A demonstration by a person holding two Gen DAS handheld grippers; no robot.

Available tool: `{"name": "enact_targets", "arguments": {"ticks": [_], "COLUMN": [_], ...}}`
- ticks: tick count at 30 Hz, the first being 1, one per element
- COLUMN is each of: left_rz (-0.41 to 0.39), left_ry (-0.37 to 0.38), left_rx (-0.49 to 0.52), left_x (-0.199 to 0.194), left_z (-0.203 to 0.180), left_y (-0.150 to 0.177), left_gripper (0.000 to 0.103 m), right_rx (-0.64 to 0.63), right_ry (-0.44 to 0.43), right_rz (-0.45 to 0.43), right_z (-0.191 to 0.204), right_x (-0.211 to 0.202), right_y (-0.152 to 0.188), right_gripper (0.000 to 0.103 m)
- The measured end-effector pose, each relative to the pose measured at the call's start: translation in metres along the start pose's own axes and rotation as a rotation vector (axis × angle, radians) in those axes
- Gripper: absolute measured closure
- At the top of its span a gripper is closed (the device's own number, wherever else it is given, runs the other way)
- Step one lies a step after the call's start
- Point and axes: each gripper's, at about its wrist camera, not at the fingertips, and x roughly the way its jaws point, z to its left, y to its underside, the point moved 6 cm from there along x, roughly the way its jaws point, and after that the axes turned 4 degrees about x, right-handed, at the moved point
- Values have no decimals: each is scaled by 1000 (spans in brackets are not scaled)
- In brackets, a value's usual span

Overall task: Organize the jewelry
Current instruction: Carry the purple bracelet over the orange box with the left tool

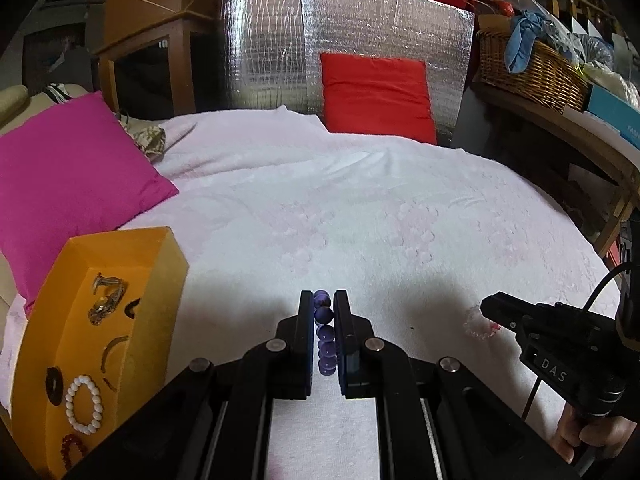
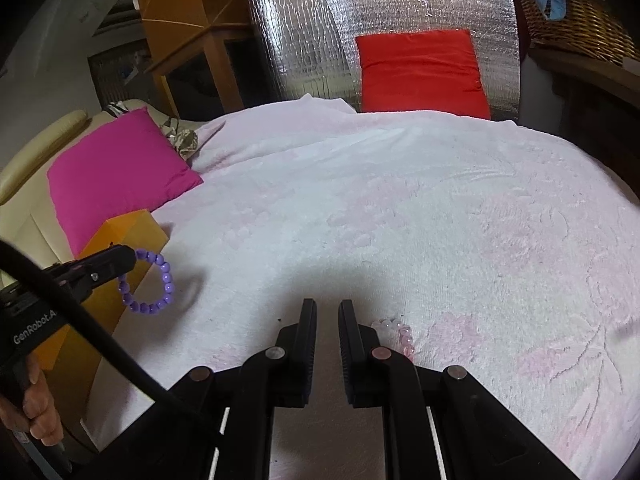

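Observation:
My left gripper [image 1: 323, 300] is shut on a purple bead bracelet [image 1: 325, 332] and holds it above the pale pink blanket [image 1: 360, 208], just right of the orange jewelry box [image 1: 160, 280]. In the right wrist view the bracelet [image 2: 156, 284] hangs as a loop from the left gripper [image 2: 124, 260] beside the box [image 2: 128, 228]. The box holds a white bead bracelet [image 1: 83, 404], a metal brooch [image 1: 106, 300], a dark ring and a red bracelet. My right gripper [image 2: 327, 308] is slightly open and empty. A clear pink bead bracelet [image 2: 396, 332] lies on the blanket just right of its fingers; it also shows in the left wrist view [image 1: 478, 324].
A magenta pillow [image 1: 68, 184] lies at the left behind the box. A red cushion [image 1: 376, 96] leans on a silver foil panel [image 1: 280, 48] at the back. A wicker basket [image 1: 528, 68] sits on a wooden shelf at the right.

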Motion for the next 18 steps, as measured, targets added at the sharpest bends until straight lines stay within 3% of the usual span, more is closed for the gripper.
{"name": "enact_targets", "arguments": {"ticks": [9,18], "left_rz": [-48,-134], "left_ry": [-53,-190], "left_rx": [5,-6], "left_x": [-22,-82], "left_z": [10,45], "left_y": [-3,-9], "left_gripper": [94,94], "right_rx": [-13,-48], "right_ry": [-18,-104], "right_rz": [-38,-61], "right_z": [14,56], "right_x": [-14,-33], "right_y": [1,1], "right_gripper": [90,90]}}
